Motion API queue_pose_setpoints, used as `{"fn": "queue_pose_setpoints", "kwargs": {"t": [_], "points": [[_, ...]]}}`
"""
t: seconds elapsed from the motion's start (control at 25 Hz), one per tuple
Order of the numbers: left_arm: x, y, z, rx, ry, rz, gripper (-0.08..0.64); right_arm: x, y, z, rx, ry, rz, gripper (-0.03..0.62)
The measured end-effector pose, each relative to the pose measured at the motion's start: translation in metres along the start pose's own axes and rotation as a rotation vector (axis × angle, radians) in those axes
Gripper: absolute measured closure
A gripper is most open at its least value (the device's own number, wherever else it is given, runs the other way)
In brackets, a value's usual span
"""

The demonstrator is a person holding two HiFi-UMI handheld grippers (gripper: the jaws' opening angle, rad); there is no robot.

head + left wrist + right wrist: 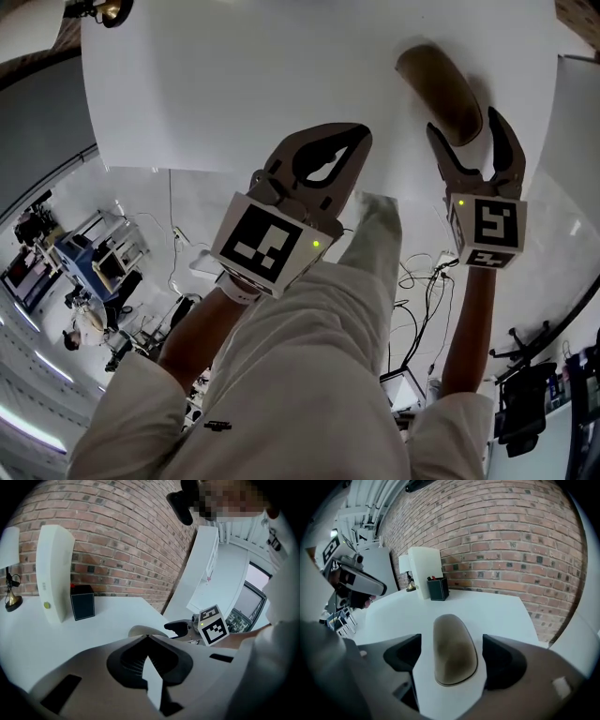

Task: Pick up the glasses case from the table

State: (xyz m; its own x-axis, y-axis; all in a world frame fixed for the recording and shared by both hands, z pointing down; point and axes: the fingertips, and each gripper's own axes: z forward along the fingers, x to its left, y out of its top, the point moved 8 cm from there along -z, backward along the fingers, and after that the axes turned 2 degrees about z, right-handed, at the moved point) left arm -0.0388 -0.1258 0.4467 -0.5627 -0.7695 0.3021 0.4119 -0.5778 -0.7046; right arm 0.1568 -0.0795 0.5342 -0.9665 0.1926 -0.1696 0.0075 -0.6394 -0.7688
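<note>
The brown, rounded glasses case [441, 89] lies on the white table [234, 84] near its front right edge. In the right gripper view the glasses case [452, 648] sits lengthwise between the jaws. White table shows on both sides of it, so the pads do not touch it. My right gripper [462, 120] is open around the case's near end. My left gripper [359, 134] hovers to the left of the case with its tips together and nothing held. In the left gripper view a sliver of the case [143, 630] shows just beyond the shut left gripper [147, 636].
At the table's far side, against a brick wall [511, 536], stand a tall white box [425, 571], a dark pen holder [438, 588] and a small lamp [408, 581]. The person's white trousers [309, 356] fill the lower head view, with cables on the floor below.
</note>
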Motion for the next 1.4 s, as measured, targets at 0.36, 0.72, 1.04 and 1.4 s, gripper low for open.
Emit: {"fn": "queue_pose_setpoints", "kwargs": {"t": [0.36,0.72,1.04,1.4], "points": [[0.005,-0.012,0.015,0.014,-0.017,-0.009,0.554,-0.007,-0.023,0.031,0.074,0.046,0.026,0.063],[0.003,-0.021,0.021,0.027,-0.026,-0.029,0.554,-0.011,-0.024,0.047,0.091,0.02,-0.013,0.021],[0.006,-0.018,0.019,0.021,-0.035,-0.037,0.554,-0.007,-0.021,0.06,0.141,0.007,-0.069,0.021],[0.01,-0.019,0.02,0.021,-0.018,-0.047,0.554,-0.002,-0.023,0.06,0.117,0.0,-0.054,0.179]]}}
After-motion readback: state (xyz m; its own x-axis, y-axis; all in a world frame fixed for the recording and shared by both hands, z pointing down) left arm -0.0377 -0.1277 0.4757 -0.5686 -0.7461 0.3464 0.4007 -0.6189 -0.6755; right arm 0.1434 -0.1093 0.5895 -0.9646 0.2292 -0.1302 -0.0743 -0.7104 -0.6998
